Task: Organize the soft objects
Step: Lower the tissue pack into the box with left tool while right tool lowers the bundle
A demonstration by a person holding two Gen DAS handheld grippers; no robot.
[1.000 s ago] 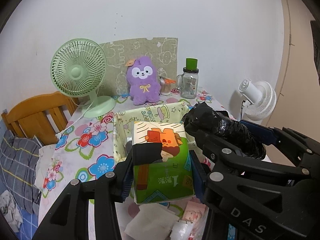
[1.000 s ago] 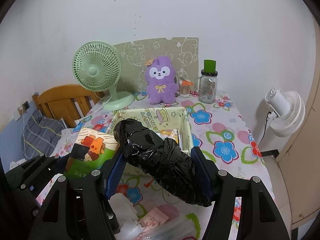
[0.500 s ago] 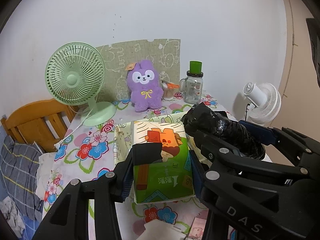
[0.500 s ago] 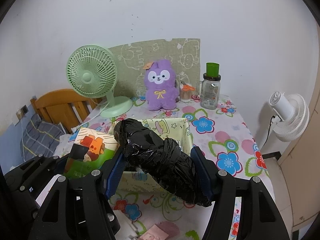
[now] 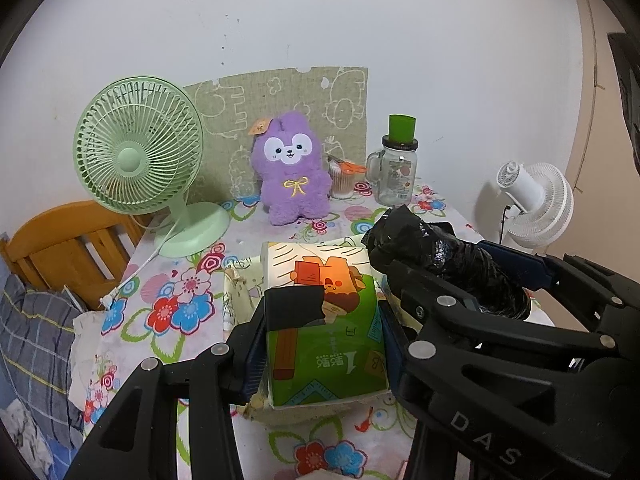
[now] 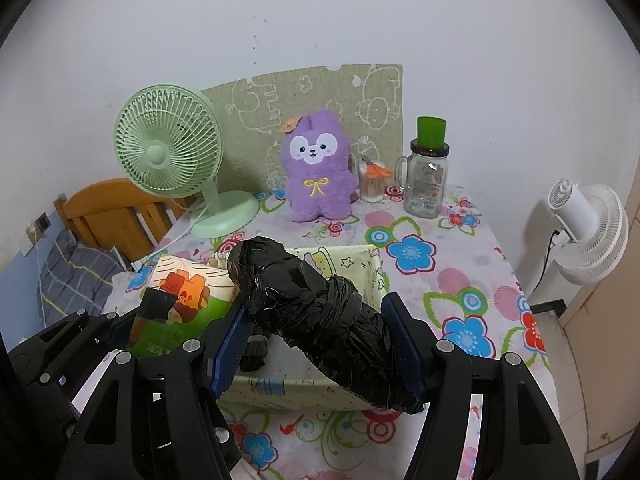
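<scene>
Your left gripper [image 5: 322,332] is clamped on the tissue pack [image 5: 324,320], your right gripper [image 6: 316,344] on the black bundle [image 6: 320,316]; both hang over the fabric bin [image 6: 280,392]; release too early and the bundle may catch the rim and roll out; it looks crinkled, glossy, squashy.

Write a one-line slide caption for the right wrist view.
Right gripper holds a black plastic-wrapped bundle over the fabric storage box, beside the left gripper's tissue pack.
</scene>
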